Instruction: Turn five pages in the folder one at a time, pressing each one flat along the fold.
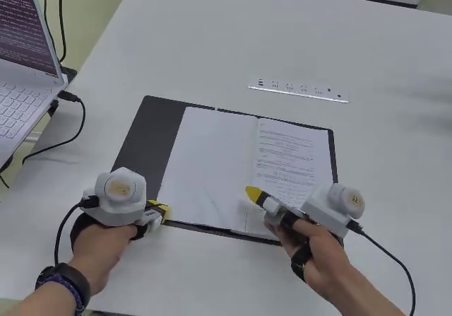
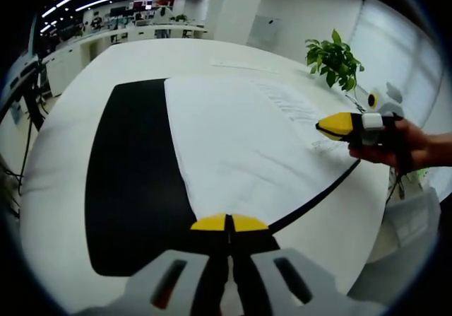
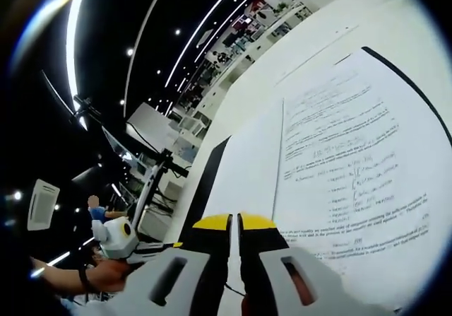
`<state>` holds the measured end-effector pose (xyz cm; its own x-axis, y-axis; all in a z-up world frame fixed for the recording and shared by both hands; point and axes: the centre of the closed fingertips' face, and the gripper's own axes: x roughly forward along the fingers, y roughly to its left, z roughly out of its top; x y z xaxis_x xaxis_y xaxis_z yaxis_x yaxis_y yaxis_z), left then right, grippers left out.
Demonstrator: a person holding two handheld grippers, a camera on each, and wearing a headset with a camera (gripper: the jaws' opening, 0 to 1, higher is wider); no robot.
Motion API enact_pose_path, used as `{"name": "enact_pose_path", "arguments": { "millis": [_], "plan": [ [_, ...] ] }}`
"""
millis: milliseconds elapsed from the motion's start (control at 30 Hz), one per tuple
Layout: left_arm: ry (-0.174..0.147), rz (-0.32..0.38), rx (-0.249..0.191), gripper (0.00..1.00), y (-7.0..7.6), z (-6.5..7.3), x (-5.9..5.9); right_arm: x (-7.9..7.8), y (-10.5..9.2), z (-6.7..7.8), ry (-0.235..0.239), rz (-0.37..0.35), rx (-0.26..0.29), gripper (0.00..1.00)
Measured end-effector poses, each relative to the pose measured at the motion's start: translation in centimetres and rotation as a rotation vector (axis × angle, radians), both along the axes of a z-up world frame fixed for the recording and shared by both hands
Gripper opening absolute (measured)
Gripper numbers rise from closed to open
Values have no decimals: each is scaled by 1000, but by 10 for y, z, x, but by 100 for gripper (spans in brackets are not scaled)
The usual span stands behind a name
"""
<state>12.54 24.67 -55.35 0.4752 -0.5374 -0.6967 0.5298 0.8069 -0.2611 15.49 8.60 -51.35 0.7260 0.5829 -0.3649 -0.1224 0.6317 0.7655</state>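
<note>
Since both my grippers are closed and empty, the trouble I foresee lies in how the next page gets taken up. The folder [image 1: 152, 139] lies open on the table [image 1: 282, 40], with bare black cover at the left, a blank page [image 1: 212, 160] beside it and a printed page [image 1: 293, 160] on the right. My left gripper [image 1: 161, 210] sits at the folder's near edge, tips together over the black cover just beside the blank page. My right gripper [image 1: 253, 193] is low by the fold [image 1: 254, 167], near the bottom of the pages. Its tips are all but touching and I can see nothing between them. Whether it rests on the paper I cannot tell. If I pinch at the printed page's corner too deep, I may lift two sheets and lose the count. If I drag a shut tip hard along the fold, the thin paper could wrinkle or tear. The table looks smooth, so a sideways pull with my left gripper not bearing down might slide the whole folder. And a page pressed away from the fold would likely spring back up.
</note>
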Motion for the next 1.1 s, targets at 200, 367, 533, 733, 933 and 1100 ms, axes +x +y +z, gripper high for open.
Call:
{"name": "enact_pose_path", "arguments": {
  "millis": [200, 367, 533, 733, 933, 1100],
  "plan": [
    [1, 5, 3, 0, 1, -2, 2, 20, -9, -3, 3, -27, -1, 0],
    [3, 11, 4, 0, 1, -4, 4, 31, -9, -7, 11, -39, 6, 0],
    [4, 3, 18, 0, 1, -5, 4, 42, -6, -13, 18, -44, 17, 0],
    [-1, -3, 26, 0, 1, -6, 4, 53, -4, -23, 44, -80, 29, 0],
    [5, 5, 19, 0, 1, -6, 5, 67, -5, -30, 51, -129, 61, 0],
    [6, 7, 20, 0, 1, -6, 5, 80, -11, -31, 39, -193, 89, 0]
  ]
}}
